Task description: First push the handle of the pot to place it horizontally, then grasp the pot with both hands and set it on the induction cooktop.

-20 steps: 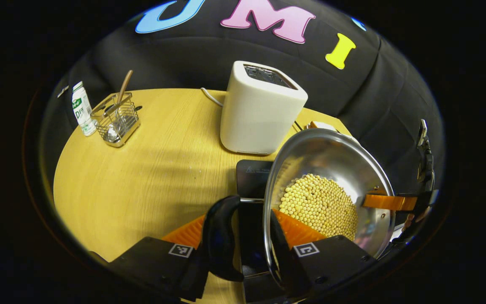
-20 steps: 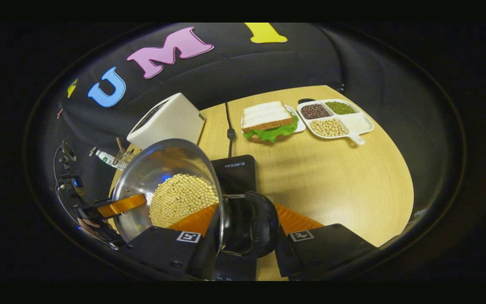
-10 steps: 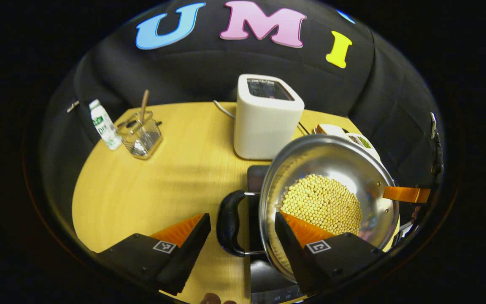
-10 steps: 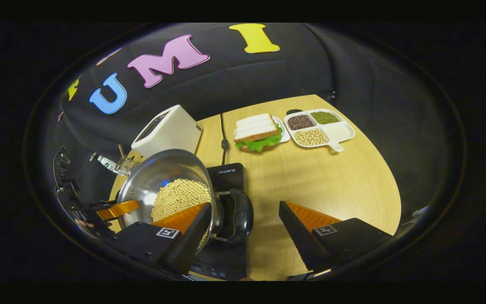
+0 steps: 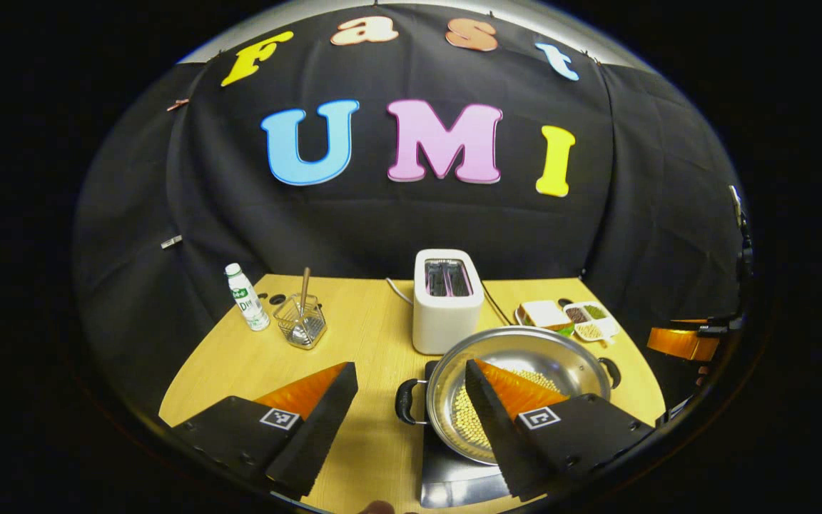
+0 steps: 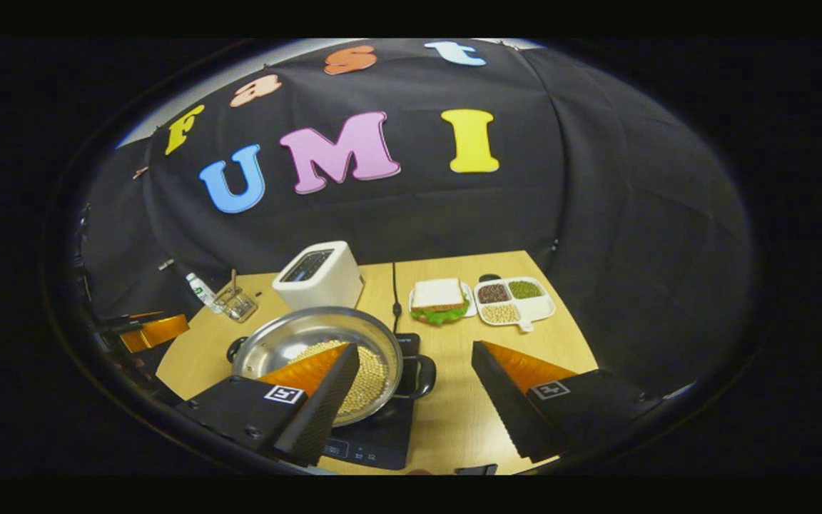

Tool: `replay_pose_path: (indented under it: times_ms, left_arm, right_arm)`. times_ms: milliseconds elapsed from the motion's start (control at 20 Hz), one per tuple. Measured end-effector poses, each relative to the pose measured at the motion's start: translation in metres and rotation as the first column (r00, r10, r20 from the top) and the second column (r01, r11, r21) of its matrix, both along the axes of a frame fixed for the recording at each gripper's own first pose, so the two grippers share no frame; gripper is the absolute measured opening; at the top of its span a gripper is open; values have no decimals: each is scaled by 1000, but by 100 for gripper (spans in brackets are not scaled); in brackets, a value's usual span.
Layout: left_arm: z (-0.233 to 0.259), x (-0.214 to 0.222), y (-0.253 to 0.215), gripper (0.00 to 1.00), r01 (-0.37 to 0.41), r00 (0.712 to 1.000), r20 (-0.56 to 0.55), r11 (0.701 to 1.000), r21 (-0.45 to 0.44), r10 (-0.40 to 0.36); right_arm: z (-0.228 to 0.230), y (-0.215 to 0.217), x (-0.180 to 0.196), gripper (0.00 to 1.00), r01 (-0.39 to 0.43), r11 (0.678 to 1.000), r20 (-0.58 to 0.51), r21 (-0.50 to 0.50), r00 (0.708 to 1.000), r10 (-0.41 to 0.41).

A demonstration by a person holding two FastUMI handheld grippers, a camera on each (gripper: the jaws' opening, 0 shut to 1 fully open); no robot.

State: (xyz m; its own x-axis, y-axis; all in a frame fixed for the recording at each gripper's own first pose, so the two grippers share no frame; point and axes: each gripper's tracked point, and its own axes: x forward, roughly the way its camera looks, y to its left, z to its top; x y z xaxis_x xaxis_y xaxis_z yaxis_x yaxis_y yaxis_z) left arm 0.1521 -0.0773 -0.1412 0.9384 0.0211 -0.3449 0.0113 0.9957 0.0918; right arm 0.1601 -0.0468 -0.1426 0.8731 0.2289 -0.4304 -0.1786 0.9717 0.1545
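The steel pot point(image 5: 525, 348) holds soybeans point(image 5: 464, 421) and sits level on the black induction cooktop point(image 5: 454, 480). Its black side handles point(image 5: 404, 401) point left and right. My left gripper point(image 5: 409, 368) is open, raised above and behind the pot's left handle, touching nothing. In the right gripper view the pot point(image 6: 297, 337) rests on the cooktop point(image 6: 377, 442), with one handle point(image 6: 422, 375) toward me. My right gripper point(image 6: 416, 350) is open above that handle, holding nothing. Each view shows the other gripper point(image 5: 682, 343) point(image 6: 150, 332) off to the side.
A white toaster point(image 5: 447, 300) stands behind the pot. A small bottle point(image 5: 245, 307) and a wire basket point(image 5: 302, 325) with a utensil are at the back left. A sandwich plate point(image 6: 439, 296) and a divided tray point(image 6: 514, 300) of beans lie at the back right on the wooden table point(image 5: 261, 364).
Both grippers opened and let go of the pot's handles, then drew back and up. The pot went from tilted in the air to resting level on the cooktop.
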Motion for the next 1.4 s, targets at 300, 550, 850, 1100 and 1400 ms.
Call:
replay_pose_path:
  times_ms: [300,550,850,1100,1400]
  left_arm:
    - [100,-59,16,95,28,969,247,1000,6,-29]
    - [124,-123,38,95,4,937,348,1000,27,-13]
    - [116,-183,60,93,11,928,371,1000,10,-14]
    - [95,-210,94,93,-7,934,357,999,-46,23]
    - [97,-236,109,95,-58,923,379,997,-42,69]
  right_arm:
    - [106,-8,-55,99,117,993,271,25,955,-119]
    - [140,2,-108,98,143,989,383,37,912,-146]
    - [151,5,-169,98,169,985,445,28,881,-163]
    - [154,-10,-196,98,223,974,477,44,852,-216]
    - [143,-26,-213,98,271,962,492,3,838,-237]
